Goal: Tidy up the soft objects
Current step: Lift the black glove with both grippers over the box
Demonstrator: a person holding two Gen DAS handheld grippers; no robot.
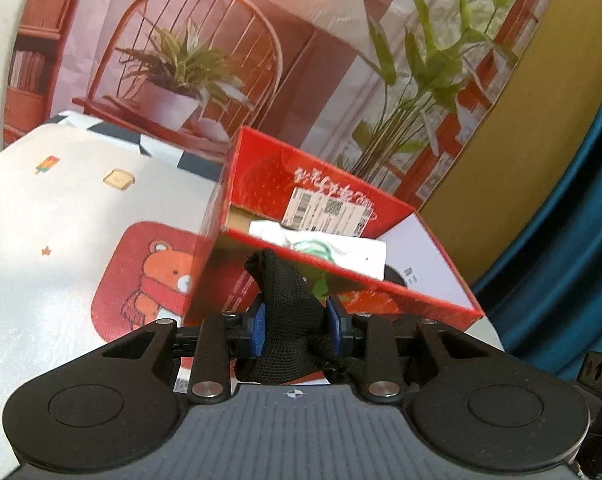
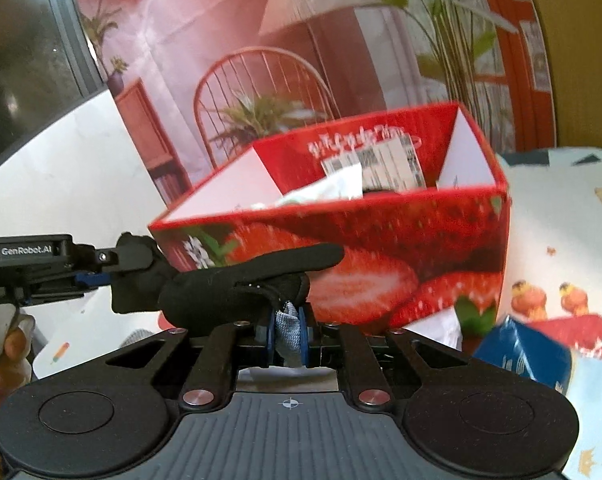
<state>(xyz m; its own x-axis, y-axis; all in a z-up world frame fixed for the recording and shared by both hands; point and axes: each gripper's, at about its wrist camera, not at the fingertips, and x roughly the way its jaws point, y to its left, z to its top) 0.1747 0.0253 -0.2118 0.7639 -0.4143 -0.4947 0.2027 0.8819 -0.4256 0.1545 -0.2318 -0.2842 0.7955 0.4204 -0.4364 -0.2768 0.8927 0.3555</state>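
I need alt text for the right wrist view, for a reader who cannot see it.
The right gripper pinches the grey cuff of a black glove, while the left gripper holds its other end at the left. Behind stands an open red strawberry box with white packets inside.

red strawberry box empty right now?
No, the left wrist view shows a white packet with green print lying inside the red box.
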